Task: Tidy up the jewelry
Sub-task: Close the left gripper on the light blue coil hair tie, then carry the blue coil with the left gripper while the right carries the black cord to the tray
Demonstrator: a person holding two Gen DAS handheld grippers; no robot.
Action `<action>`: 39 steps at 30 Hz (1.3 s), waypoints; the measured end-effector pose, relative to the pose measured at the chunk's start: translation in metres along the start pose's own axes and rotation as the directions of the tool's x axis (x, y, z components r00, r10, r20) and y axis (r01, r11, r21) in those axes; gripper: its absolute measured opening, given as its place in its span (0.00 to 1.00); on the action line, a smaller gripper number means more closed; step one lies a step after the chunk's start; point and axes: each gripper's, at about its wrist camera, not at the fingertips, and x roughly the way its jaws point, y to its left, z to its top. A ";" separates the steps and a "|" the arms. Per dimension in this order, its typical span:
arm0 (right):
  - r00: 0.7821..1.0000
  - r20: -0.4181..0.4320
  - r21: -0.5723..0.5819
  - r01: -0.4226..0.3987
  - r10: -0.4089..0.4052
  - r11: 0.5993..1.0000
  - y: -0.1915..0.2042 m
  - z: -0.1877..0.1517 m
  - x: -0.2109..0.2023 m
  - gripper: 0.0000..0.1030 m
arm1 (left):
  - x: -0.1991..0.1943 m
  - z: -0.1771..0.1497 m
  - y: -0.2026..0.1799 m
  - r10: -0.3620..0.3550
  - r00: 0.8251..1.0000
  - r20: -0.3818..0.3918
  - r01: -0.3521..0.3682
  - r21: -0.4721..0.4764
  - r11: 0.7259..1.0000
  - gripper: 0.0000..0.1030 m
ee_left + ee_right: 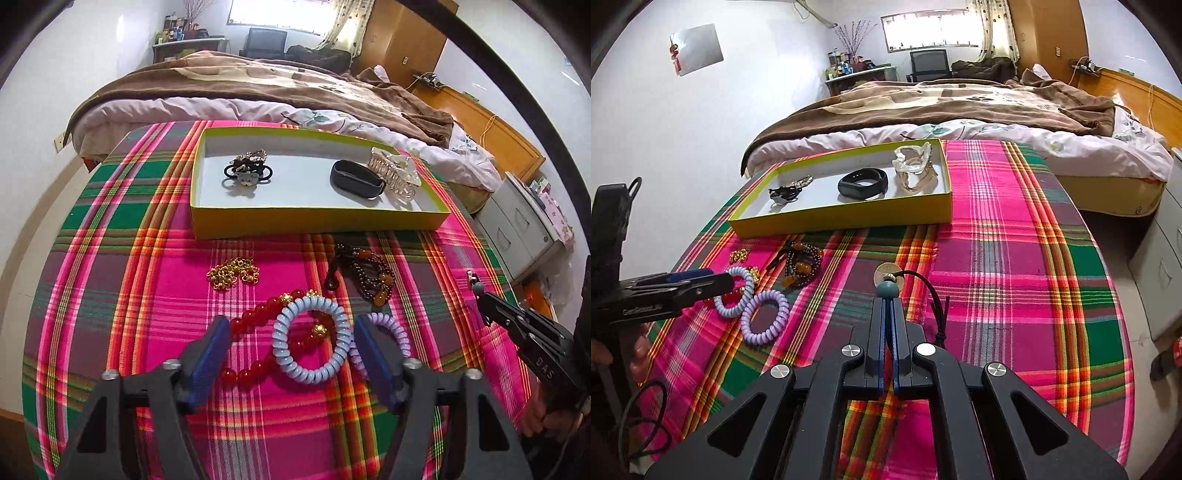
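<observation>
between open jaws, blue coil tie [311, 338].

the left gripper [290, 341] tilts steeply down with jaws parted; the right gripper [888, 301] slants down too, jaws pressed together.

Tray [317, 221] behind beads [255, 343], coil ties [310, 339] on cloth [147, 295]; bed [258, 85] beyond

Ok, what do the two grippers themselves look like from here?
Both match: the left gripper and right gripper have black angular frames, silver round bolts and blue-padded fingers. Each body carries pale lettering on its side. A dark sleeve shows behind the right one.
</observation>
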 end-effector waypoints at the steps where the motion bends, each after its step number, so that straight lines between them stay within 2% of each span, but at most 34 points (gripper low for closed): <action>1: 1.000 -0.001 0.000 0.001 -0.001 1.000 0.000 0.000 0.000 0.02 | 0.001 0.000 -0.001 -0.001 1.000 -0.002 0.001 0.003 1.000 0.55; 2: 1.000 0.000 0.001 0.001 -0.001 1.000 0.000 0.000 0.000 0.02 | 0.002 0.000 -0.002 0.000 1.000 -0.004 0.000 0.008 1.000 0.52; 4: 1.000 0.000 0.004 0.001 -0.001 1.000 0.000 0.000 0.000 0.02 | 0.005 0.000 -0.003 0.000 1.000 -0.012 0.000 0.016 1.000 0.40; 8: 1.000 -0.001 0.008 0.002 -0.002 1.000 -0.001 0.000 0.001 0.02 | 0.009 0.000 -0.007 -0.012 1.000 -0.023 0.012 0.025 1.000 0.33; 10: 1.000 0.001 0.009 0.002 -0.002 1.000 -0.002 0.000 0.001 0.02 | 0.011 0.000 -0.008 -0.014 0.999 -0.029 0.015 0.031 0.999 0.22; 15: 1.000 0.001 0.011 0.002 -0.002 1.000 -0.002 0.000 0.001 0.02 | 0.010 0.000 -0.010 -0.013 0.999 -0.030 0.014 0.034 0.999 0.10; 20: 1.000 0.003 0.011 0.002 -0.002 1.000 -0.002 -0.001 0.000 0.02 | 0.008 0.000 -0.009 -0.013 1.000 -0.027 0.014 0.029 0.999 0.10; 28: 1.000 0.029 0.003 0.004 -0.004 1.000 0.001 0.006 -0.009 0.02 | -0.013 0.007 -0.008 -0.035 0.999 0.029 0.035 0.015 0.999 0.09; 39: 0.997 0.079 -0.022 0.005 -0.003 1.000 0.008 0.031 -0.020 0.02 | -0.038 0.033 -0.006 -0.065 0.993 0.102 0.065 0.003 0.998 0.10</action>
